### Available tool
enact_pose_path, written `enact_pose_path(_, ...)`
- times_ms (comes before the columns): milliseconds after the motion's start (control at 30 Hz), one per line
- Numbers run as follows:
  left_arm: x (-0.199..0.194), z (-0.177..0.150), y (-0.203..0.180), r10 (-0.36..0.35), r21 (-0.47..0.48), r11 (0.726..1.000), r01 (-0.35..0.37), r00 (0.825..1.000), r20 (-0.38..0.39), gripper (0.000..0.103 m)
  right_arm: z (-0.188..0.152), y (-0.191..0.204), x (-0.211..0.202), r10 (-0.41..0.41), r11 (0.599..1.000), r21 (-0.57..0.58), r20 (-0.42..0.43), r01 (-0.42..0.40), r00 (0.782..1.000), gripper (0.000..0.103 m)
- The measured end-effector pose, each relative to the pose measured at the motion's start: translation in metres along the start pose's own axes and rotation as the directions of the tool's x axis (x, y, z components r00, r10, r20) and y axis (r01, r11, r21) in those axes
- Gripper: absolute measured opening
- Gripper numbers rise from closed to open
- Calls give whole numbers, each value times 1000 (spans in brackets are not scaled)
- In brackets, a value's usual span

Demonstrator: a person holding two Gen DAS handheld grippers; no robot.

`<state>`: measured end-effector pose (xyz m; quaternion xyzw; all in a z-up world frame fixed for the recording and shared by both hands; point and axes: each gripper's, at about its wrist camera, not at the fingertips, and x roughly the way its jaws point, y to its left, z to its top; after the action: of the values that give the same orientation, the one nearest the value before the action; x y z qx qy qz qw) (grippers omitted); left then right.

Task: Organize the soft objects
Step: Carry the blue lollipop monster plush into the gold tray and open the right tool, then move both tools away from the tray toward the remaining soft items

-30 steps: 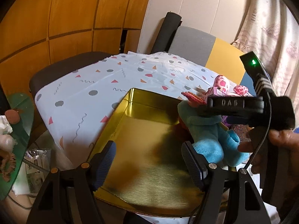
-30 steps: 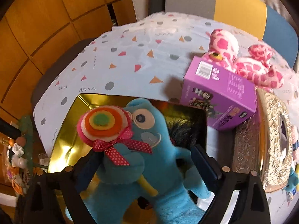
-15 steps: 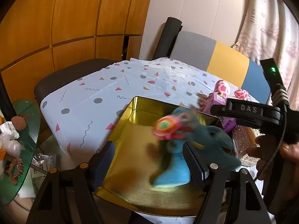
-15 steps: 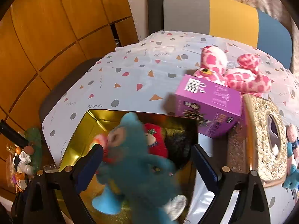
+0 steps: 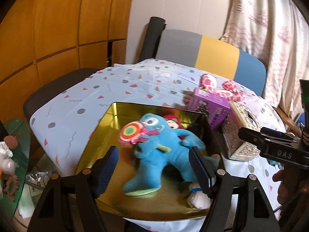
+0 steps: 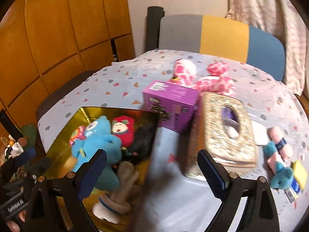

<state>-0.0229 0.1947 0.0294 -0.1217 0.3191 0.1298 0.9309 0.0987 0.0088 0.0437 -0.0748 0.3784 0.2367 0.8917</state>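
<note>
Now the blue doll [image 5: 160, 150] lies in the gold tin [image 5: 108, 135], ahead of the left gripper [image 5: 154, 166], whose fingers gape empty. The right gripper [image 6: 152, 172] gapes empty too. Likely next is the small teal toy [image 6: 280, 177], beyond its right finger [image 6: 210, 172], lying lengthwise away; the right hand is nearer.

Blue plush [image 5: 160, 150] lies (sprawled) in gold tray [image 5: 112, 127].
</note>
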Motion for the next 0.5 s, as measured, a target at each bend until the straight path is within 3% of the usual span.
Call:
enact_pose_path(300,0,-3,-44,-65,100,993,66,998,-15,75,-27,-69,-27,-119,991,64,8,118,993,96)
enact_pose_path(500,-3,-6,-80,-115,179,977,118,993,-25,75,-41,-130,-42,-242,963,117,-10,241,970,96)
